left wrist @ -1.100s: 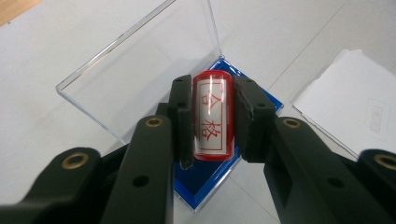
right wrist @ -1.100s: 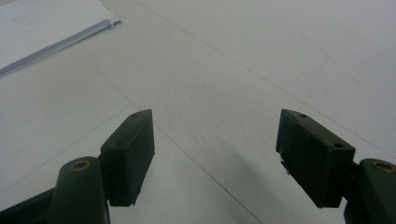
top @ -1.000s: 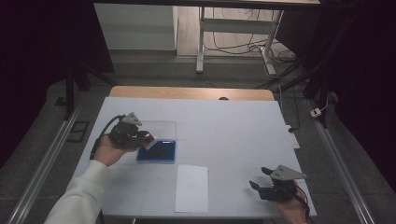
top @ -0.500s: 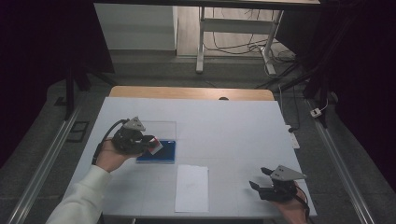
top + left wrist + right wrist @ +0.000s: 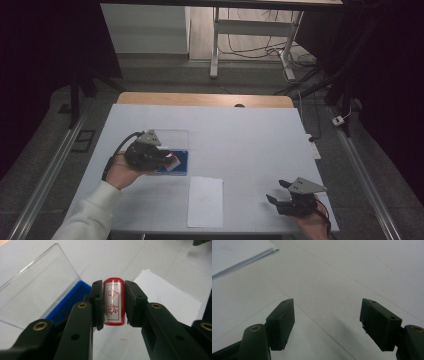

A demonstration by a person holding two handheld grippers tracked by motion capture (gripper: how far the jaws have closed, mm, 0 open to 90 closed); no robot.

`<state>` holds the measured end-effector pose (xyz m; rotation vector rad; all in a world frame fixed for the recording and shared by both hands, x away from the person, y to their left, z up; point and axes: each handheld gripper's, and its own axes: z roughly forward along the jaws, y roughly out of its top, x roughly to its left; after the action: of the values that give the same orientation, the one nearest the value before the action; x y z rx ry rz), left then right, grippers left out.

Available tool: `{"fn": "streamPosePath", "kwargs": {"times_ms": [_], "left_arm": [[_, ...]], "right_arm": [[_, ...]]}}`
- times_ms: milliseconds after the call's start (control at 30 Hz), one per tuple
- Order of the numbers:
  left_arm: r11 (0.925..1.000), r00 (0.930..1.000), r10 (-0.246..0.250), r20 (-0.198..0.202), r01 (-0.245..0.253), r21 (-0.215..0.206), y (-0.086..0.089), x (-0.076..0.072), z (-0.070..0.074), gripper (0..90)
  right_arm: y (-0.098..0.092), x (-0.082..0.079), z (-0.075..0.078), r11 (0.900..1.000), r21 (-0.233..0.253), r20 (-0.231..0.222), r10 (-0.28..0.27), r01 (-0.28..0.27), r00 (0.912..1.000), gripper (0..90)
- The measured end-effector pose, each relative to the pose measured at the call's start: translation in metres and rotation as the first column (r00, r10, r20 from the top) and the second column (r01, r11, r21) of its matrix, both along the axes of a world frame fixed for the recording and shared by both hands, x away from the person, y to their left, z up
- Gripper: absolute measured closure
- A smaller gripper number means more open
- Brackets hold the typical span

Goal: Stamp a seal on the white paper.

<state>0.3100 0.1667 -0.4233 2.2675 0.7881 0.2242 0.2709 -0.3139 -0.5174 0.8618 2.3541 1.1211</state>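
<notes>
Gripping red stamp, left claw clamped

White table is set centre; grey floor & metal desk legs are seen at 12 o'clock, surroundings dark.

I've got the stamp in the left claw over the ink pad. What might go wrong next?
The left claw pinches the round red stamp by its curved sides, so it may twist or slip. The sheet of paper lies loose; the right claw is open and off it, so the sheet might shift when stamped.
</notes>
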Motion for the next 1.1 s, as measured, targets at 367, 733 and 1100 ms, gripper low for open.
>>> {"fn": "streamPosePath", "kwargs": {"times_ms": [367,733,1100], "left_arm": [[0.9989,0.9989,-0.047,-0.006,0.047,-0.004,-0.012,-0.007,0.001,70.0],[0.9955,0.9956,-0.093,-0.011,0.093,0.016,-0.031,-0.012,0.000,70.0],[0.9902,0.9904,-0.136,-0.024,0.137,0.028,-0.048,-0.014,-0.008,70.0]], "right_arm": [[0.000,0.000,0.000,1.000,0.004,0.000,0.003,-0.003,1.0000,27.7],[0.000,0.000,0.000,1.000,0.004,0.000,0.000,0.000,1.0000,27.7],[0.000,0.000,0.000,1.000,0.002,-0.003,-0.001,0.001,1.0000,27.8]]}}
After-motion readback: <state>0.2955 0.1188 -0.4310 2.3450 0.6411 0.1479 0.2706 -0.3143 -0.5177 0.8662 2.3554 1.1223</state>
